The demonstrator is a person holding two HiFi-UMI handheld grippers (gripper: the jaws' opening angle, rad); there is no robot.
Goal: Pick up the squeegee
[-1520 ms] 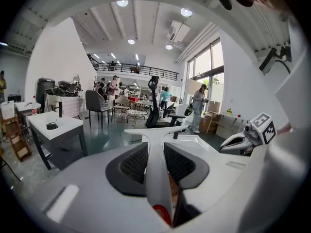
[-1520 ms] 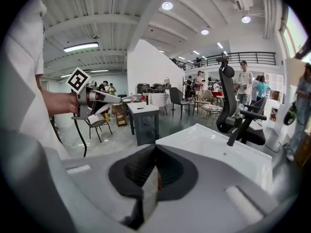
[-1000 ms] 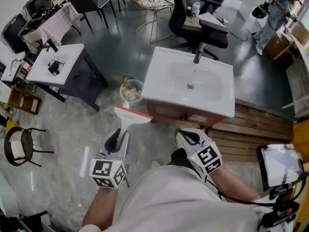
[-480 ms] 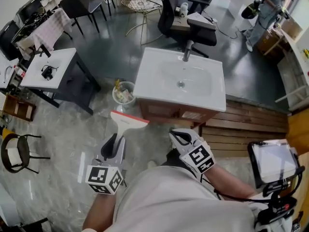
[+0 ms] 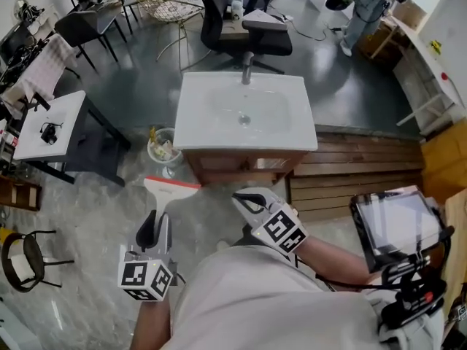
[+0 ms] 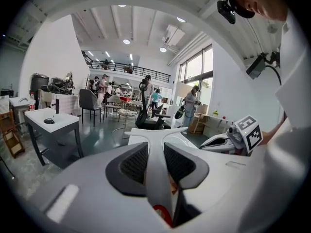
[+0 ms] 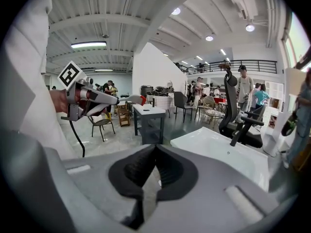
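Observation:
The squeegee [image 5: 171, 187] has a white handle and a wide white blade with a red edge. It is held off the floor, blade pointing toward the sink cabinet. My left gripper [image 5: 155, 221] is shut on its handle; in the left gripper view the handle [image 6: 156, 154] runs up between both black pads. To its right, my right gripper [image 5: 248, 200] is shut with nothing in it, and its pads meet in the right gripper view [image 7: 154, 165]. That view also shows the left gripper [image 7: 90, 98] at the upper left.
A white sink [image 5: 292, 133] with a dark faucet [image 5: 248, 67] stands on a wooden cabinet just ahead. A small bin [image 5: 162, 146] sits at its left. A white table [image 5: 40, 130], office chair [image 5: 241, 20], wooden decking [image 5: 357, 173] and a tablet [image 5: 398, 224] surround it.
The head view has swung, so the sink now sits further left and more central. Both grippers have been carried along a little. The left grip on the squeegee is unchanged.

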